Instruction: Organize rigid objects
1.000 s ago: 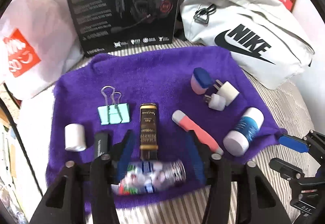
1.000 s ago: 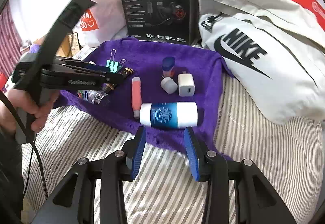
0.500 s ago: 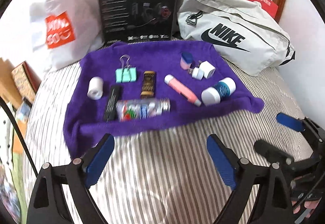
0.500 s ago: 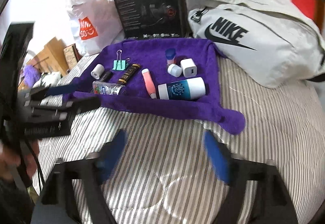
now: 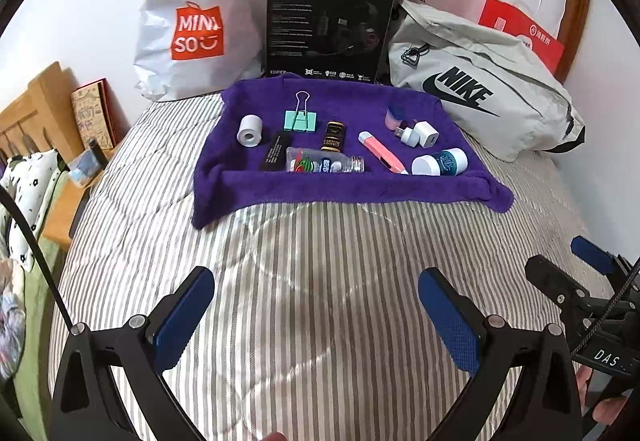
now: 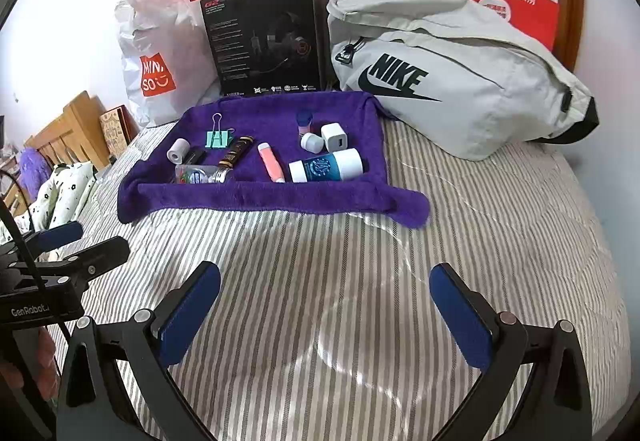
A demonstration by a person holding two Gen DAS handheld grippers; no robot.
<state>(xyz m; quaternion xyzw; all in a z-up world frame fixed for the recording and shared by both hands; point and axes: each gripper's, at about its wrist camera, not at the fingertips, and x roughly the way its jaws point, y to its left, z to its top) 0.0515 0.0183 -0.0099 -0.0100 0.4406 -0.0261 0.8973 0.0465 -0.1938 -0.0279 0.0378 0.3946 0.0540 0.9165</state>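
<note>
Both grippers have backed off the purple towel, fingers opening empty; only the right view shows "Cherries" lettering.

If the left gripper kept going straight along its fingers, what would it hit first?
Probably the bare striped bedcover; the open, empty left gripper tilts downward, short of the purple towel. Depth is uncertain.
</note>
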